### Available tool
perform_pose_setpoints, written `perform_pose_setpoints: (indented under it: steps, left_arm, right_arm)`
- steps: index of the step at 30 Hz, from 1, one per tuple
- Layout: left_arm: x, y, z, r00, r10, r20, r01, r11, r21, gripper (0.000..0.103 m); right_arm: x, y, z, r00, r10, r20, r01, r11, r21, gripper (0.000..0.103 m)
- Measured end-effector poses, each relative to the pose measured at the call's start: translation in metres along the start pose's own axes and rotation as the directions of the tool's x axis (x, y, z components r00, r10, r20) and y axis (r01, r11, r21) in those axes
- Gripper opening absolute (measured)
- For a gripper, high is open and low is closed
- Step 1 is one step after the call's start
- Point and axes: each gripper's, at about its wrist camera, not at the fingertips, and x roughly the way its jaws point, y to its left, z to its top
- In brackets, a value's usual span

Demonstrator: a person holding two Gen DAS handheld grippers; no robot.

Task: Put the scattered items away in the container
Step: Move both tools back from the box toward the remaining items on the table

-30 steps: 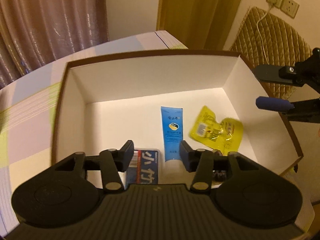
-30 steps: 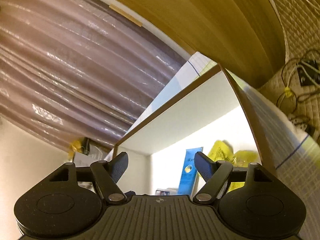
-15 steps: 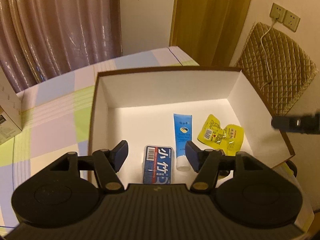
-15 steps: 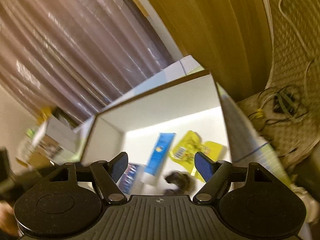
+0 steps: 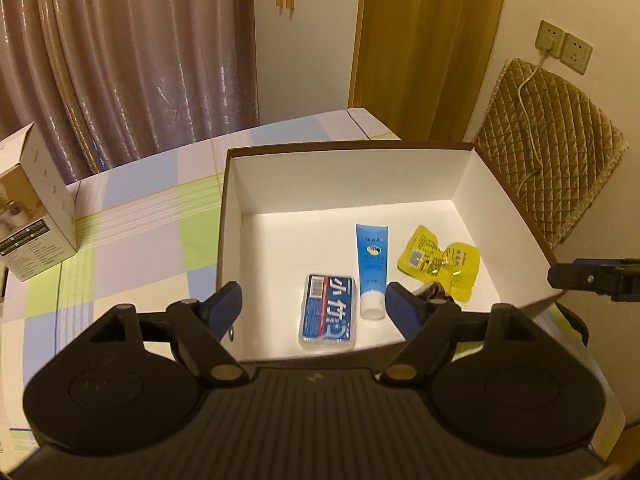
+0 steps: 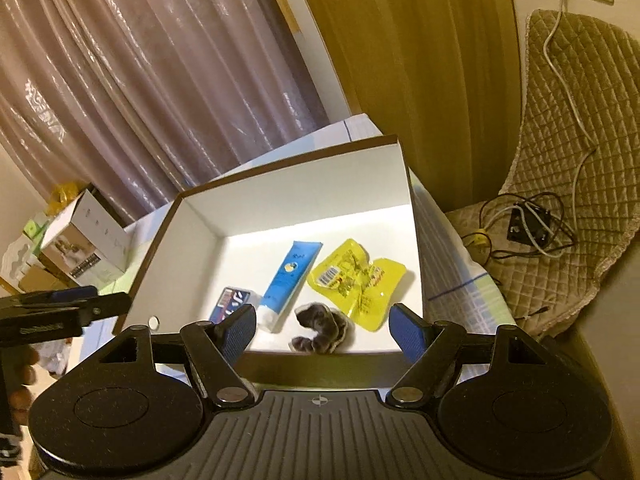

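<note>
Seen from above the near rim: brown cardboard box with white lining point(image 5: 460, 176), open-topped, on a pastel checked tablecloth point(image 5: 132, 224). On the box floor, near the front wall: flat blue-and-red plastic case with white lettering point(image 5: 327, 317); just beside it to the right, blue tube with white cap point(image 5: 372, 264), cap toward the viewer; further right, crumpled yellow foil packet point(image 5: 440, 263); in front of the packet, dark grey fuzzy bundle point(image 6: 320, 330), partly hidden in the left wrist view.

Left gripper point(image 5: 316, 312): blue pads spread wide, jaws just opened further than in both earlier frames, nothing between them; flat case lying loose on the floor below. Compared with one second ago: farther back from the box, whole rim now visible instead of only the interior.

Right gripper point(image 6: 322, 330): pads apart, same spread as before, nothing pinched. Compared with one second ago: view no longer tilted toward the mauve curtain point(image 6: 140, 80); box interior now squarely ahead.

Outside the box: white product carton point(image 5: 32, 204) at the table's left; quilted tan cushion point(image 5: 552, 160) at right.
</note>
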Motion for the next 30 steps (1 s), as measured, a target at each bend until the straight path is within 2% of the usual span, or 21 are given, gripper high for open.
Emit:
perform_pose_setpoints:
  steps: [4,8,13,19,30]
  left_arm:
    - [-0.019,0.003,-0.011,1.0,0.018,0.018,-0.018,1.0,0.002,0.083]
    - [-0.034,0.011,-0.027,0.999,0.037,0.013,-0.037,0.999,-0.013,0.085]
    - [-0.049,0.023,-0.056,0.998,0.056,-0.016,-0.056,0.998,-0.029,0.09]
    - [-0.065,0.037,-0.094,0.995,0.079,-0.052,-0.081,0.996,-0.035,0.096]
    - [-0.077,0.066,-0.136,0.983,0.129,-0.128,-0.143,0.984,-0.11,0.096]
  right_arm:
    - [-0.008,0.006,-0.01,1.0,-0.019,0.016,0.02,0.999,-0.038,0.079]
    - [-0.016,0.009,-0.023,1.0,0.004,0.012,-0.003,0.998,-0.063,0.079]
    - [-0.019,0.004,-0.037,0.999,0.025,-0.027,-0.025,0.999,-0.029,0.079]
    - [-0.022,-0.002,-0.058,0.998,0.015,-0.067,-0.013,1.0,0.02,0.079]
    - [-0.017,0.0,-0.083,0.985,0.062,-0.158,-0.058,0.998,0.03,0.079]
